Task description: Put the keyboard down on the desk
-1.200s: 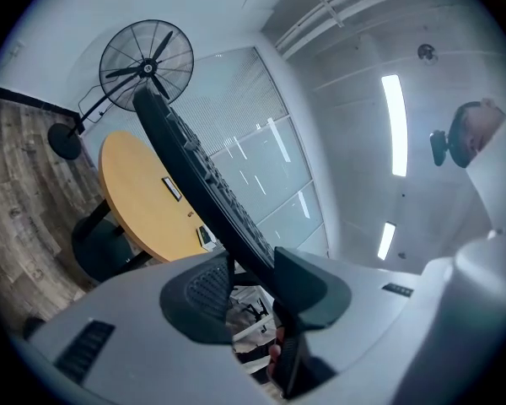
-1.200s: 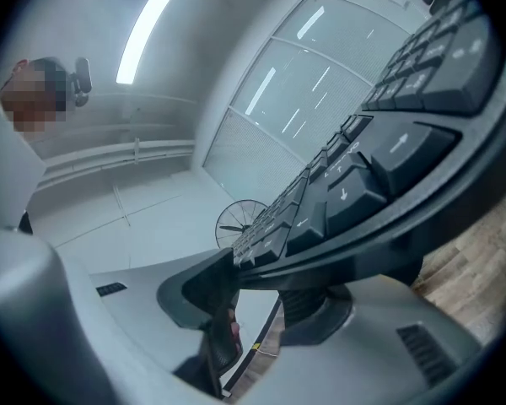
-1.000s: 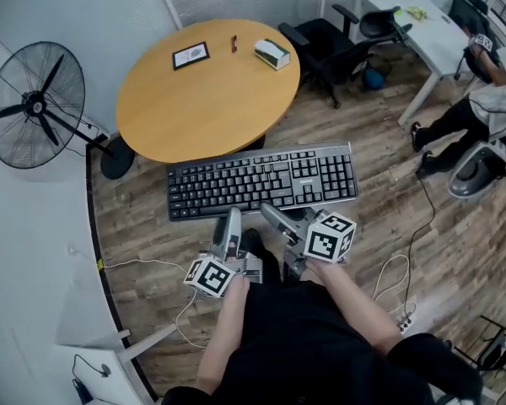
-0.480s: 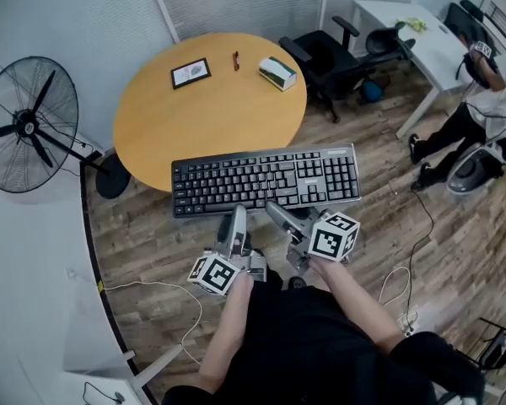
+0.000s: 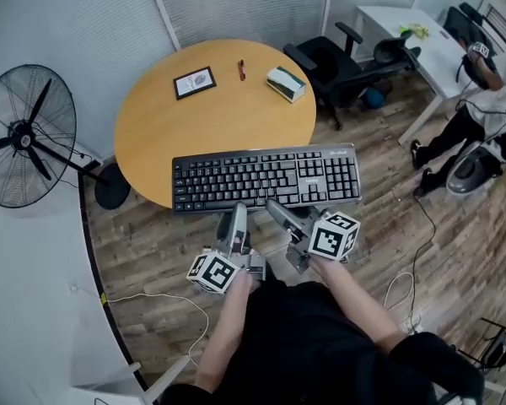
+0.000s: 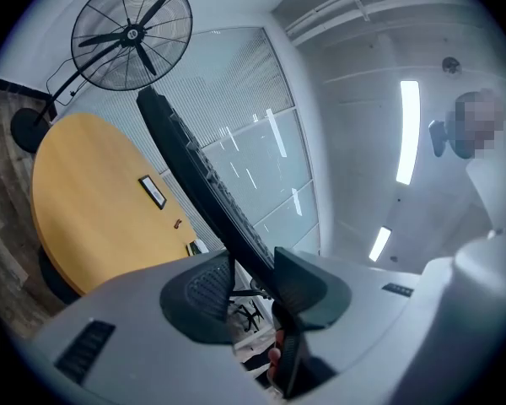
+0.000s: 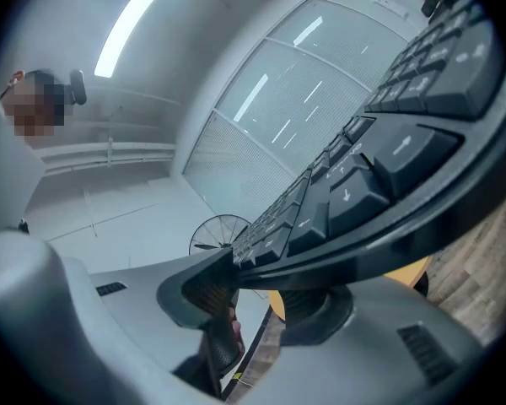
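I have the black full-size keyboard gripped along its near long edge by both tools. My left gripper is clenched on it left of centre, and my right gripper grasps it just beside, near the middle. The keyboard lies level, keys up, with its far edge overlapping the near rim of the round yellow wooden table. I cannot tell whether it touches. A black pedestal fan stands at the left.

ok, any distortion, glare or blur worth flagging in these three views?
Head view: sharp and evenly lit, with a mild wide-angle bend; the keyboard is crisp. Left gripper view: heavy fisheye, dark corners, and the ceiling light is blown out. Right gripper view: same fisheye; the keyboard's near end looms large and slightly soft.
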{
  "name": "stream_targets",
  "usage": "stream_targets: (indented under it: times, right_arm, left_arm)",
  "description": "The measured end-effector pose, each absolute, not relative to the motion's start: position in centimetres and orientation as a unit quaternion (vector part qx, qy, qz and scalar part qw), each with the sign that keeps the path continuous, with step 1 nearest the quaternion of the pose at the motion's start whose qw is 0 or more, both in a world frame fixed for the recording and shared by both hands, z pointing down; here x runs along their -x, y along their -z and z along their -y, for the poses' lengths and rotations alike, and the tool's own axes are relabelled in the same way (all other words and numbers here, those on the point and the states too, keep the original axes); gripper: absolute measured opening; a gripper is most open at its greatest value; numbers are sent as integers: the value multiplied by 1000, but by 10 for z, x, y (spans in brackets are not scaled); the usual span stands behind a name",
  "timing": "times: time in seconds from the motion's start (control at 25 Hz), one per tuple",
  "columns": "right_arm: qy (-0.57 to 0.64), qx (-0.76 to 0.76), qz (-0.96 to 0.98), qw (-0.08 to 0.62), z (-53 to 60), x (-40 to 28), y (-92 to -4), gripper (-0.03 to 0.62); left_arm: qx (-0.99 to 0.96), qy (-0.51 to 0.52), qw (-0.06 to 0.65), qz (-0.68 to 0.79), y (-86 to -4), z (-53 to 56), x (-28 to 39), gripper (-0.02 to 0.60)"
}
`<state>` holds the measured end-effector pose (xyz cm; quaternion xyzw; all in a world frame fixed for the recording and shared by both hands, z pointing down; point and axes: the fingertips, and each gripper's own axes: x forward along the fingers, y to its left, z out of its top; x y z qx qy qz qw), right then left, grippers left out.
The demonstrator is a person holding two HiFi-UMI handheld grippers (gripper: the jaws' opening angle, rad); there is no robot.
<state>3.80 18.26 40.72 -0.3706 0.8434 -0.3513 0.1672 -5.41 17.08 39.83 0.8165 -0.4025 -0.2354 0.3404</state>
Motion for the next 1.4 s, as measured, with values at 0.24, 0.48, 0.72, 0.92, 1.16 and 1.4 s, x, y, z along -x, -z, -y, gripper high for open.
stream_targets:
  times: [0.24,0.48,0.72,0.92,1.16,1.4]
  right_arm:
    - [370,374,-834,168,-132,-1,-400,169]
    - [375,379,-832,154,-126,6,-411,169]
    - [386,384,-826,148,-119,4,-423,169]
    - [388,376,-829,145,-95,-2,-427,169]
    - [386,343,-843,148,-43,-5,-417,169]
    - [396,302,-856,138,36,-16,-397,169]
  left_arm:
    - [-813,233,351,401,-390,-120,91,127]
    - [-809,232,362,401,-404,-113,98,127]
    - [-804,223,376,403,-415,-105,96,127]
    - [-804,220,371,409,-419,-83,89,127]
    - [-798,223,352,436,-406,-37,87,127]
    - [-780,229,340,473,-385,33,75,127]
